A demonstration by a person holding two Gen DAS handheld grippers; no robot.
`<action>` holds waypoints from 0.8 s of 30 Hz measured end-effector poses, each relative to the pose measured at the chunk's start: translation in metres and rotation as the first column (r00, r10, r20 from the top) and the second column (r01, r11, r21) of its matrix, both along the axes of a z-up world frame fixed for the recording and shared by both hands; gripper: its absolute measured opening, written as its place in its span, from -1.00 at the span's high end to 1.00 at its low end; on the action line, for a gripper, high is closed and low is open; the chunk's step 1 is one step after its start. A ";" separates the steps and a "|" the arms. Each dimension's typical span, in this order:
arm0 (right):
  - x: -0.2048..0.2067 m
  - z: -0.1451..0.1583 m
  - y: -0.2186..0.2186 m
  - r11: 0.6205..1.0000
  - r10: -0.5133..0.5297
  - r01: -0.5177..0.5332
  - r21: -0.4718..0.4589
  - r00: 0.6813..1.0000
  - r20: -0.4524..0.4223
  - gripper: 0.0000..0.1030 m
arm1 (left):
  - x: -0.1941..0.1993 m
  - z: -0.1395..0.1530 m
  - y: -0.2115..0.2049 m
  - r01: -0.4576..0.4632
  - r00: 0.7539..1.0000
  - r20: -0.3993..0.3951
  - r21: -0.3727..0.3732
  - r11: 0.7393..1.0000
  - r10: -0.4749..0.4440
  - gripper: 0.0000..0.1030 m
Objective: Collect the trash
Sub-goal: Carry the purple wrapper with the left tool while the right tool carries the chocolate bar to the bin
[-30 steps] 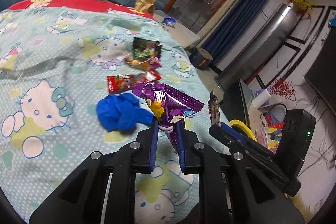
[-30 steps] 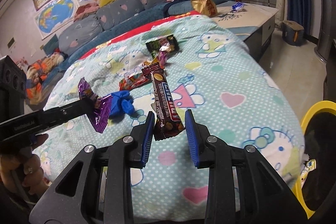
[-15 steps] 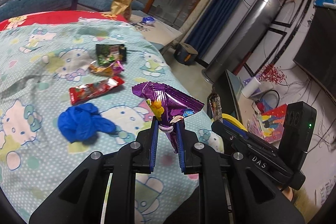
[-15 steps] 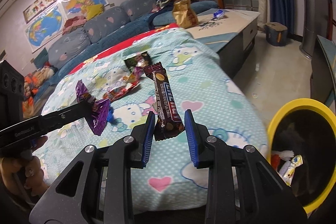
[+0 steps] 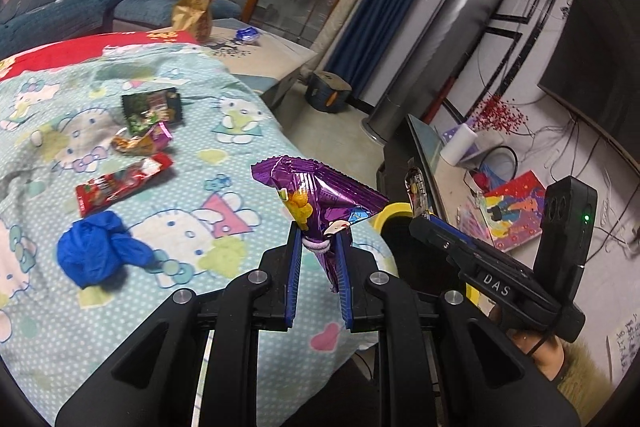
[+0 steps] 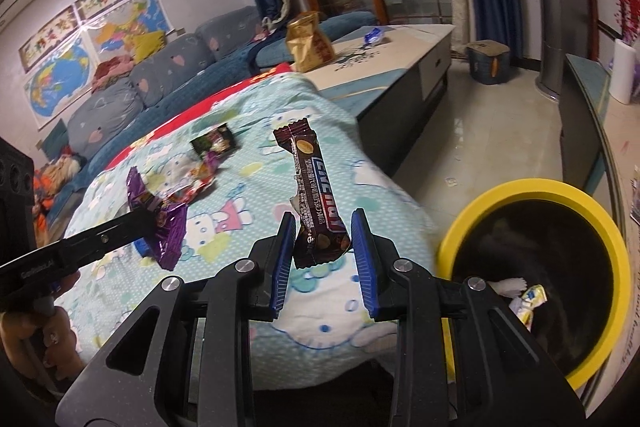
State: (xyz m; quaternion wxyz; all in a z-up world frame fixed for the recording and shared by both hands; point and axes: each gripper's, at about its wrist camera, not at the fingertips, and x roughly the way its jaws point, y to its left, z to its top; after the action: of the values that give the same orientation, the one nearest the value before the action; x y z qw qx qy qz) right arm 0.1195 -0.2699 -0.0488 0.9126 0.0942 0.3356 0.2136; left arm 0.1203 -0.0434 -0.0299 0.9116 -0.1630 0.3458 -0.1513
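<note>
On the Hello Kitty patterned bedspread (image 5: 224, 131) a crumpled blue glove (image 5: 96, 255), a long red snack wrapper (image 5: 120, 183) and a dark green packet (image 5: 154, 109) are lying. The left gripper (image 5: 318, 247) is clenching a shiny purple foil snack bag (image 5: 320, 199) above the bed's edge. The right gripper (image 6: 322, 243) is grasping a long brown chocolate bar wrapper (image 6: 316, 195) upright, just beside the yellow-rimmed black trash bin (image 6: 532, 187).

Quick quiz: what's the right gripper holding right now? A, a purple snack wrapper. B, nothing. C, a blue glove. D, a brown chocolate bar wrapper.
D: the right gripper is clamped on the lower end of the brown chocolate bar wrapper, which stands up between its pads.
</note>
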 end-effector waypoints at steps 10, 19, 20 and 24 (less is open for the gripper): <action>0.000 -0.002 -0.032 0.997 -0.076 0.076 -0.009 0.997 -0.004 0.55 | 0.005 0.000 -0.028 0.061 0.998 0.007 0.023 0.998 -0.062 0.69; 0.001 -0.005 -0.062 0.990 -0.142 0.142 -0.014 0.990 -0.007 0.55 | 0.009 0.001 -0.053 0.113 0.993 0.013 0.044 0.993 -0.113 0.69; 0.001 -0.005 -0.064 0.989 -0.149 0.149 -0.014 0.989 -0.008 0.55 | 0.009 0.001 -0.056 0.121 0.992 0.015 0.048 0.992 -0.121 0.69; 0.002 -0.005 -0.077 0.984 -0.179 0.179 -0.017 0.984 -0.008 0.55 | 0.010 0.002 -0.069 0.146 0.989 0.023 0.060 0.987 -0.148 0.69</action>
State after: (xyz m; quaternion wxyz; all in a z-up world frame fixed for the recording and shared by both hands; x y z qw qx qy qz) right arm 0.1213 -0.3470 -0.0542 0.9272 0.1175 0.3319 0.1275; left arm 0.1300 -0.1121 -0.0276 0.9069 -0.1083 0.3488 -0.2102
